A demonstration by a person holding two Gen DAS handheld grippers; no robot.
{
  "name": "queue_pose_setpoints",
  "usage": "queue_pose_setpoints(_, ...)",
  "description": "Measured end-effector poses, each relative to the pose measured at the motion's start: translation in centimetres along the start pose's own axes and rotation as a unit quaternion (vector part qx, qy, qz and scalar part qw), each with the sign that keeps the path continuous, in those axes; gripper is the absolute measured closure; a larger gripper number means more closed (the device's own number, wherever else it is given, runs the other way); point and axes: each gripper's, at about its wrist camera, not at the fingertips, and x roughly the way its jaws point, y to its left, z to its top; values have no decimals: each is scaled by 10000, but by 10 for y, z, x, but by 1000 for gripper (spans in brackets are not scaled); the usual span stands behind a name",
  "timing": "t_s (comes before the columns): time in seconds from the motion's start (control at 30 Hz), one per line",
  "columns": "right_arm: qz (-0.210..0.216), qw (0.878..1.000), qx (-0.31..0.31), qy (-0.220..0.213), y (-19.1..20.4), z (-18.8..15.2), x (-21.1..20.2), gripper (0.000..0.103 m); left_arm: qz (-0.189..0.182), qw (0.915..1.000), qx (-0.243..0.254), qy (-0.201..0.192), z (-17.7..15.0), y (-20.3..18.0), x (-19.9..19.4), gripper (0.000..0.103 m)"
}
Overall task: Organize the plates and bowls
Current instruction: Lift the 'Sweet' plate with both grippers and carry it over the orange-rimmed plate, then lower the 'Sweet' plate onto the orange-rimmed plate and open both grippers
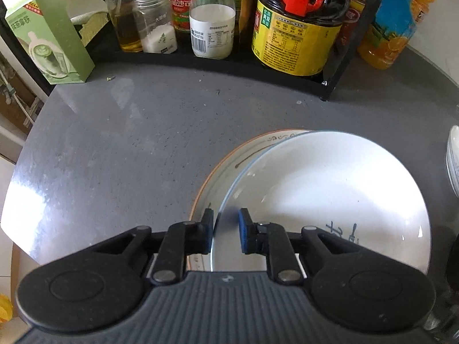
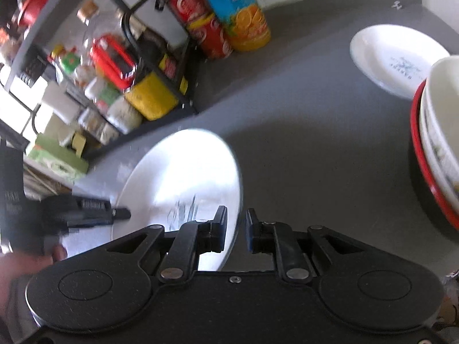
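A white plate with blue marks point(image 1: 330, 200) hangs tilted over an orange-rimmed plate point(image 1: 229, 169) that lies on the grey counter. My left gripper point(image 1: 226, 230) straddles the white plate's left rim, jaws a little apart, the rim close to the left pad. In the right wrist view the same white plate point(image 2: 183, 177) shows, and my right gripper point(image 2: 236, 229) straddles its right rim with a small gap. The left gripper point(image 2: 86, 215) shows at the plate's far side.
A black rack point(image 1: 338, 86) with bottles and jars stands at the back. A green carton point(image 1: 54, 37) stands at the back left. Another white plate point(image 2: 396, 60) lies far right, next to stacked bowls on a red-rimmed dish point(image 2: 430, 143). Soda cans and an orange juice bottle point(image 2: 238, 14) stand by the rack.
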Motion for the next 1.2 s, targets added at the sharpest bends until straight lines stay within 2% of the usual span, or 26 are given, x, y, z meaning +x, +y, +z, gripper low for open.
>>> queue_pose_setpoints(0.23, -146, 9998, -39, 92, 7, 5, 12, 92, -77, 9999, 76, 95, 5, 5, 1, 88)
queue_pose_setpoints(0.33, -248, 9995, -49, 172, 9, 3, 18, 97, -116, 9998, 74, 134, 5, 6, 2, 88)
queue_pose_setpoints(0.63, -416, 9991, -81, 95, 14, 2, 25, 97, -142, 9993, 238, 237, 7, 7, 0, 89)
queue_pose_setpoints(0.87, -442, 9989, -120, 89, 15, 3, 27, 97, -279, 9985, 55, 465, 11, 15, -1, 88)
queue_pose_setpoints(1.2, -429, 9986, -161, 246, 17, -1, 36, 96, -240, 9985, -39, 494, 10, 28, -7, 86)
